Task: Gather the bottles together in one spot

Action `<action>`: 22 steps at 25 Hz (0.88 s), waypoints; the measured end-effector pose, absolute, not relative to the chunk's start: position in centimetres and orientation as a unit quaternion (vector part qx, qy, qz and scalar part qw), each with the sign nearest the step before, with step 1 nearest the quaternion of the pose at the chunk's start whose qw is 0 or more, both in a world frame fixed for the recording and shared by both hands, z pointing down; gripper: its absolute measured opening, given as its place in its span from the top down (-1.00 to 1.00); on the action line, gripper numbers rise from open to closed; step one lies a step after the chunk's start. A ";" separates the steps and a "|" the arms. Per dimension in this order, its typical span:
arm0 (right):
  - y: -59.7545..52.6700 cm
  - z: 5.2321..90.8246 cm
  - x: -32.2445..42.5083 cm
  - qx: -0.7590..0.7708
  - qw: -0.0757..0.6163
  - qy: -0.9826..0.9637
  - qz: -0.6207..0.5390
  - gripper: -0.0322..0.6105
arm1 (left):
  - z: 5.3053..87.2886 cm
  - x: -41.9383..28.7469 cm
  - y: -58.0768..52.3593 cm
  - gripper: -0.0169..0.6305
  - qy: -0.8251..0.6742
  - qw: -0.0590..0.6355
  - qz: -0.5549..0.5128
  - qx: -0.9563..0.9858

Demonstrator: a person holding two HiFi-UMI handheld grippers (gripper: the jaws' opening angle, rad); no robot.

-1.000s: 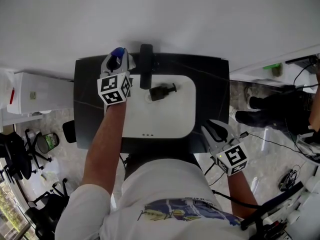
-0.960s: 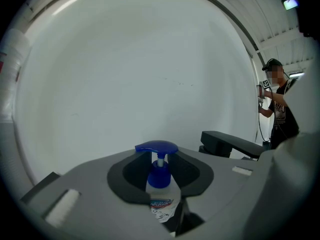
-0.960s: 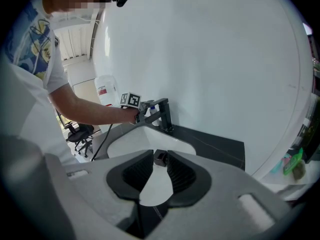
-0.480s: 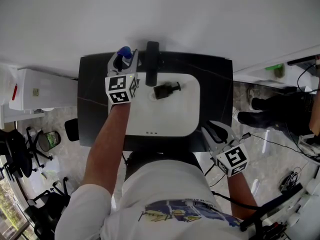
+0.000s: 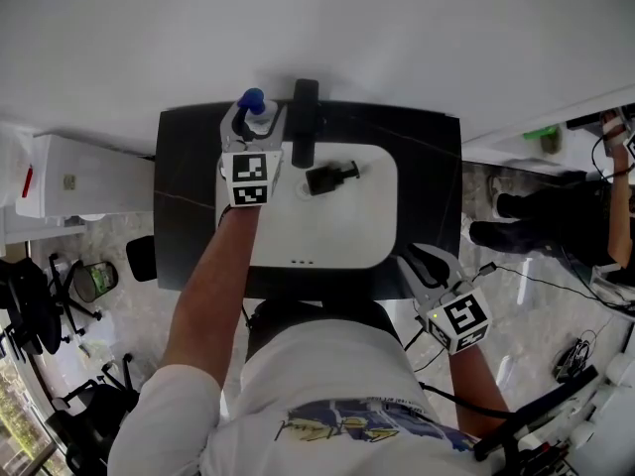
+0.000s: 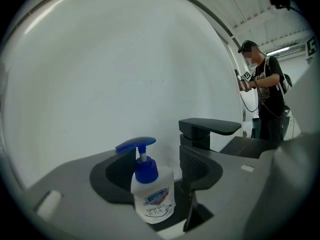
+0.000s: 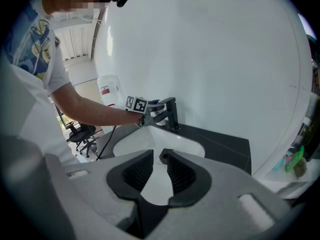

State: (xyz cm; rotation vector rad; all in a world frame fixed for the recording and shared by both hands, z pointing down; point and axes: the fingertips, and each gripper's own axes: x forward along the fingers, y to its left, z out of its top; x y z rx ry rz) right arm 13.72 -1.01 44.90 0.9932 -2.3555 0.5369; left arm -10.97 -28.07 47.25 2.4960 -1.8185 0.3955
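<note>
From the head view I see my left gripper point(image 5: 254, 119) reaching to the back of the black surface point(image 5: 427, 157). Its jaws sit either side of the blue-pump bottle point(image 5: 252, 99), which stands just left of the black tap point(image 5: 303, 117). From above only the blue cap shows. The left gripper view gives me the rest: the bottle is upright with its label facing me. The jaws have just been opening, so they now stand apart with the bottle between them and do not press on it. That view also catches a person point(image 6: 262, 99) standing far off to the right. A dark pump bottle point(image 5: 329, 178) lies on its side in the white basin point(image 5: 337, 236), near the tap and apart from the first bottle. My right gripper point(image 5: 422, 264) hangs off the front right corner of the surface. Its own view shows the jaws a little apart with nothing between them. The dark bottle shows through the gap, well ahead.
</note>
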 end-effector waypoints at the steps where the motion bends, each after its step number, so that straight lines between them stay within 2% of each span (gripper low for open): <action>1: -0.9 44.8 13.7 0.367 0.262 -0.870 0.198 0.63 | 47.2 -10.9 -27.9 0.13 -0.584 0.014 0.123 0.802; 7: -0.5 44.6 13.2 0.365 0.272 -0.869 0.196 0.63 | 46.3 -10.7 -27.5 0.04 -0.575 0.038 0.057 0.815; 17: 0.8 45.5 12.9 0.364 0.296 -0.859 0.204 0.63 | 46.6 -11.4 -27.3 -0.12 -0.579 -0.010 0.055 0.813; 21: 0.8 45.3 12.3 0.364 0.295 -0.860 0.202 0.63 | 47.0 -11.1 -27.3 -0.27 -0.576 -0.024 0.079 0.813; 22: 0.8 45.3 12.2 0.363 0.294 -0.861 0.202 0.63 | 47.2 -11.0 -27.3 -0.39 -0.575 -0.028 0.085 0.813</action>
